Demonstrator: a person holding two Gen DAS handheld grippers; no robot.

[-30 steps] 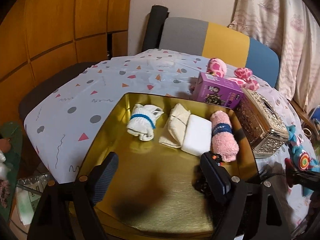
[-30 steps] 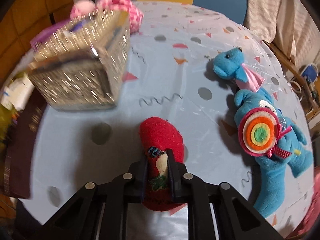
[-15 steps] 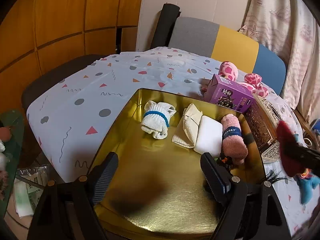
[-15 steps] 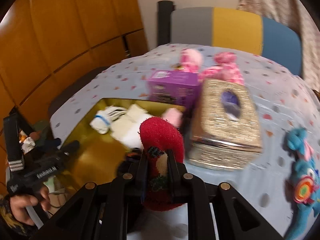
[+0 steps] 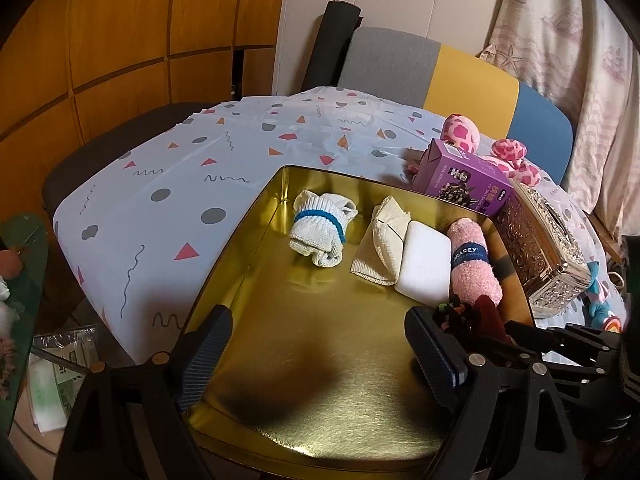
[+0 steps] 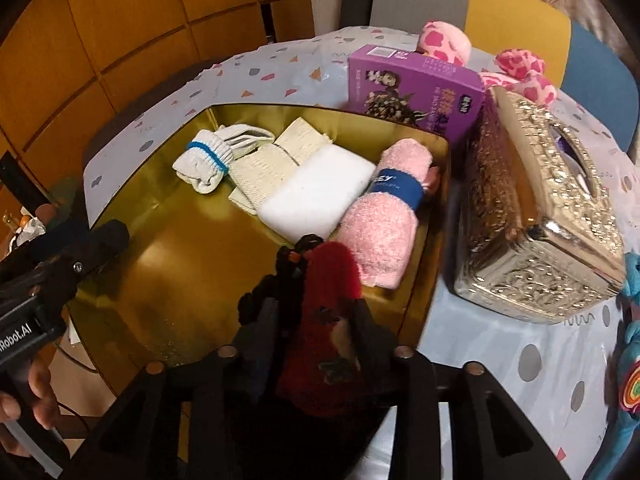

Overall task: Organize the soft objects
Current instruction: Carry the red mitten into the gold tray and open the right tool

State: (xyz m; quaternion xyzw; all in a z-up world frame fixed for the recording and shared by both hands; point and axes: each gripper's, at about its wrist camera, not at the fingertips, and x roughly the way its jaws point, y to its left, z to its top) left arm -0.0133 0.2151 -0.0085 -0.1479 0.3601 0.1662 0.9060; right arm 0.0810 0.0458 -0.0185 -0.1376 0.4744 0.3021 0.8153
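A gold tray (image 5: 320,380) (image 6: 168,280) holds a white sock with a blue band (image 5: 320,232) (image 6: 208,160), a cream cloth (image 5: 384,240) (image 6: 272,168), a white pad (image 5: 426,262) (image 6: 320,196) and a pink rolled sock (image 5: 472,264) (image 6: 388,216) in a row. My right gripper (image 6: 316,332) is shut on a red sock (image 6: 332,280) (image 5: 490,316), over the tray's right side beside a dark item (image 6: 290,264). My left gripper (image 5: 320,356) is open and empty above the tray's near half.
A purple box (image 5: 464,180) (image 6: 416,88), a silver tissue box (image 5: 540,248) (image 6: 544,208) and pink spotted plush toys (image 5: 504,152) (image 6: 520,72) stand behind and right of the tray. A blue plush (image 6: 632,360) lies at far right. A chair (image 5: 440,72) is behind the table.
My right gripper carried the red sock from the tablecloth by the blue plush leftwards to above the tray's right side. The left gripper stayed open over the tray.
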